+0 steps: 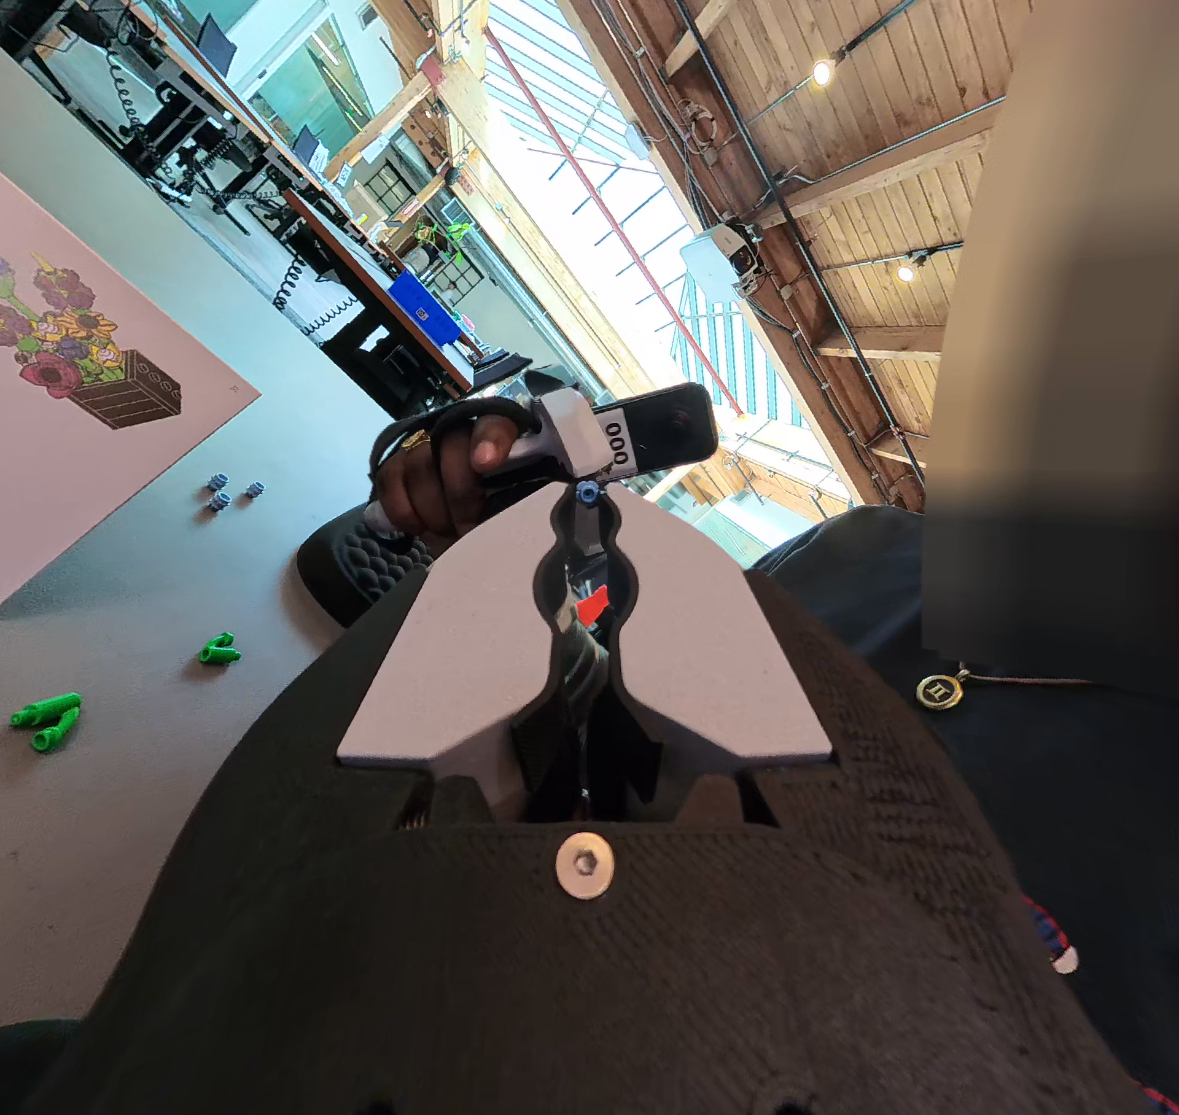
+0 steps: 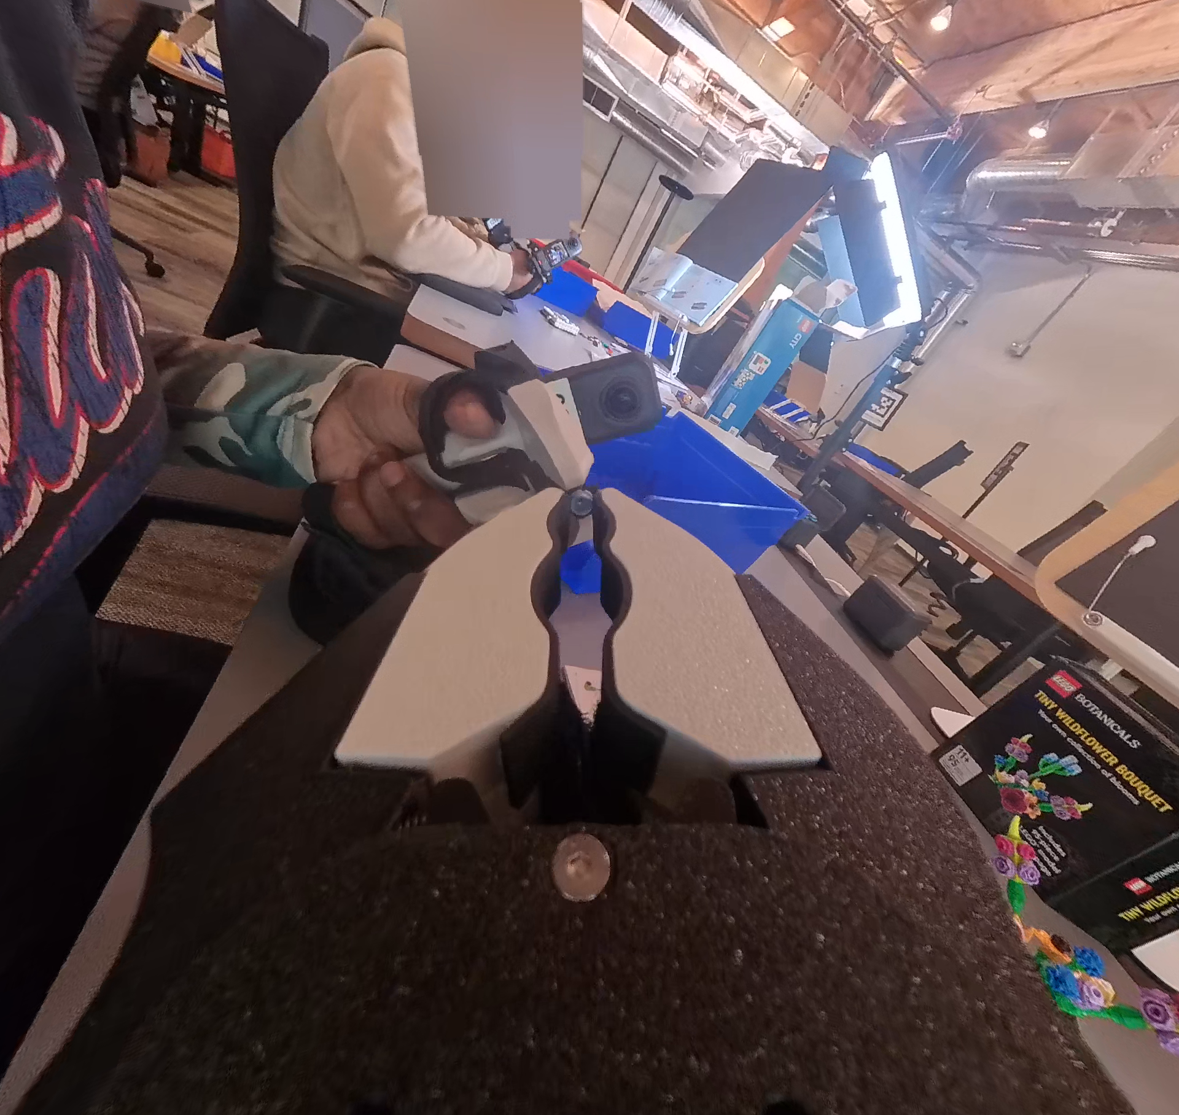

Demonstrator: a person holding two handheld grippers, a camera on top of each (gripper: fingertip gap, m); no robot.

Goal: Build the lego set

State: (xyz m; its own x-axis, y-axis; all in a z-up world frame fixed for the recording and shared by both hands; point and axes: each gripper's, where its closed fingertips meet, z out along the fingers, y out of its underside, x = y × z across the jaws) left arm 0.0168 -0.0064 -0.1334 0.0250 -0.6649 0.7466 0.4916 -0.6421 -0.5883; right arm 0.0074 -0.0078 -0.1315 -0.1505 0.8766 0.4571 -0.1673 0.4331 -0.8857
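Note:
Both grippers are lifted off the grey table (image 1: 159,574) and point at each other, tip to tip. My left gripper (image 1: 585,497) is shut on a small blue Lego piece (image 1: 585,492) at its fingertips. The right gripper's body (image 1: 574,440) faces it, held in a hand. In the right wrist view my right gripper (image 2: 580,504) is shut on the small blue piece (image 2: 580,501) too, with the left gripper's body (image 2: 542,434) right behind it. I cannot tell whether it is one piece or two joined.
Three small blue round pieces (image 1: 220,491), a green pair (image 1: 220,649) and more green pieces (image 1: 48,717) lie on the table beside a pink instruction sheet (image 1: 96,395). The set's black box (image 2: 1084,797), a built flower strand (image 2: 1084,995) and a blue bin (image 2: 695,478) are at the right. Another person sits behind. Both grippers' tips are close together, under 4 cm apart. Left tips and right tips are each some 30 cm from the built flower strand (image 2: 1084,995).

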